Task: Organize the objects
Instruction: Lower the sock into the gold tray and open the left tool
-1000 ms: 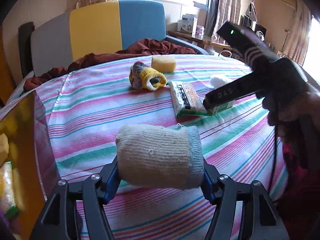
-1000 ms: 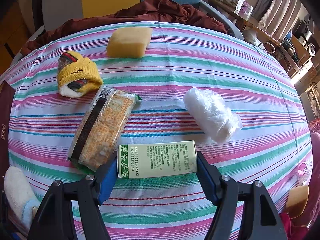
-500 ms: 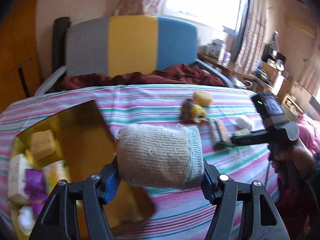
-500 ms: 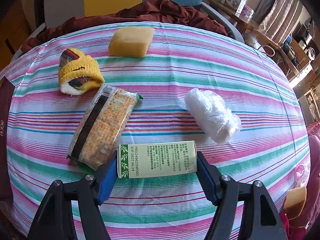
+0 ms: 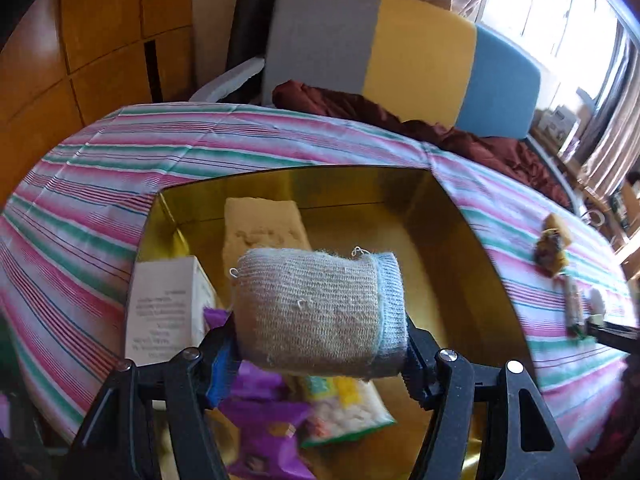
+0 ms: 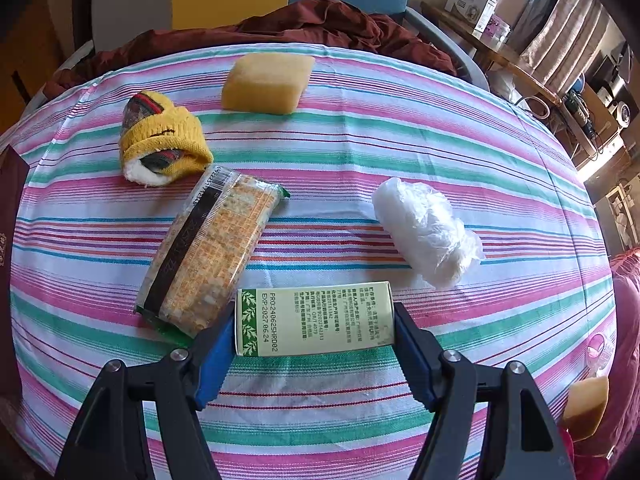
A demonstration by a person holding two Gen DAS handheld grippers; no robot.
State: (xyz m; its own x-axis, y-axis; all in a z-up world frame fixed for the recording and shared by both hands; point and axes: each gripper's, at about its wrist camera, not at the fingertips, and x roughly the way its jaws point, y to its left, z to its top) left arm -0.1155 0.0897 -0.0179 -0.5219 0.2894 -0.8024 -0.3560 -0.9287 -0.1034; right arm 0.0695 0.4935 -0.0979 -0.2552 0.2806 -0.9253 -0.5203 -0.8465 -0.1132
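Left wrist view: the left gripper (image 5: pixel 320 346) is clamped half-wide on a rolled sock (image 5: pixel 316 312), above the gold box (image 5: pixel 472 240) — a sponge (image 5: pixel 260 224) lies by its far wall. Right wrist view: the right gripper (image 6: pixel 314 338) pinches a carton (image 6: pixel 314 318) near the table's (image 6: pixel 400 148) front edge — a cracker pack (image 6: pixel 208 256) touches it.

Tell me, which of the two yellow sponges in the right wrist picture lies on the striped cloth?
The big sponge at the far side, beyond the yellow sock roll. The other sponge sits off the cloth, at the lower right edge.
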